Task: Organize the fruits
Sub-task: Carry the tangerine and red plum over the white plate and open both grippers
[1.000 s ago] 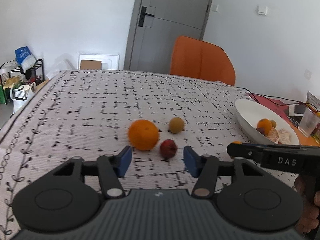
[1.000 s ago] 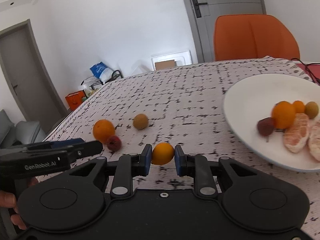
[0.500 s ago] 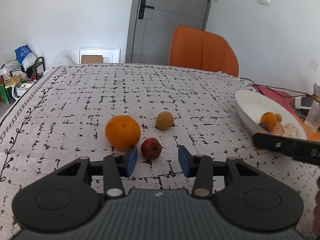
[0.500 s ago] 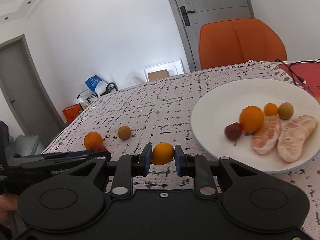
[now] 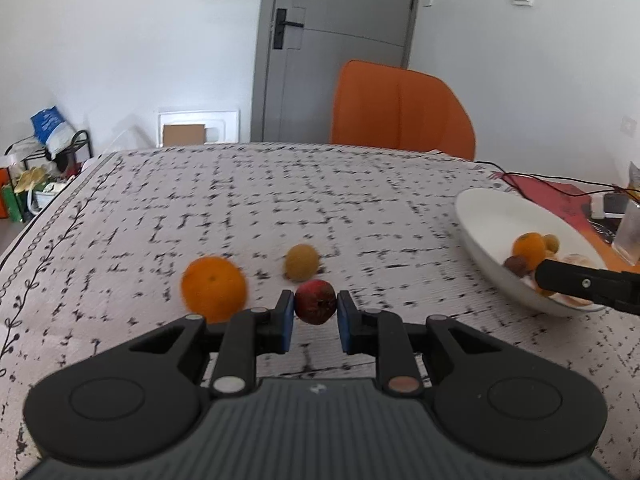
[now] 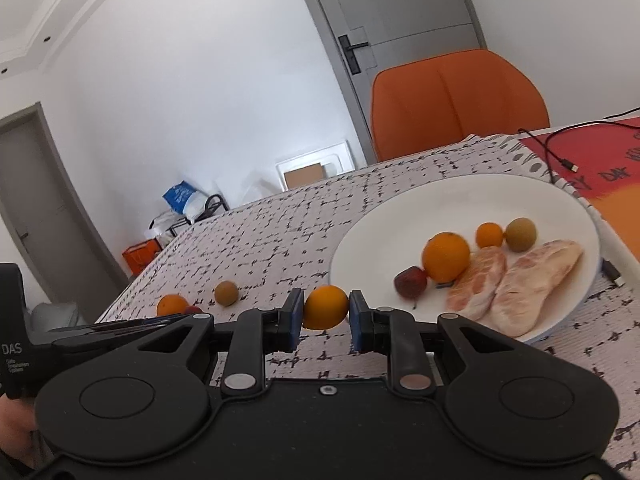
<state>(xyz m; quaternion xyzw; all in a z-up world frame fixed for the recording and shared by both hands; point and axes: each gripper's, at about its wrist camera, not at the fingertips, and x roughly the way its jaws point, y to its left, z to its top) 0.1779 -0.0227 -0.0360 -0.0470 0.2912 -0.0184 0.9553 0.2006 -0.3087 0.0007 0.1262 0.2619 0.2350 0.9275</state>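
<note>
left wrist view: left gripper (image 5: 316, 316) is pressing its blue pads on a small dark red round fruit (image 5: 315, 306), its jaws having just been closing onto it.
table side: big round orange (image 5: 213, 289) is sitting just left of the held fruit on the black-and-white patterned tablecloth (image 5: 280, 200); a tan round fruit (image 5: 302, 262) is lying just behind it.
plate: wide white ceramic plate (image 5: 492, 216) is standing at the right, holding several fruits.
right wrist view: right gripper (image 6: 326, 316) is clamping a small round orange fruit (image 6: 325, 306) between its pads, hovering just left of the plate's near rim.
plate contents: orange, small red fruit and peeled segments are lying inside.
</note>
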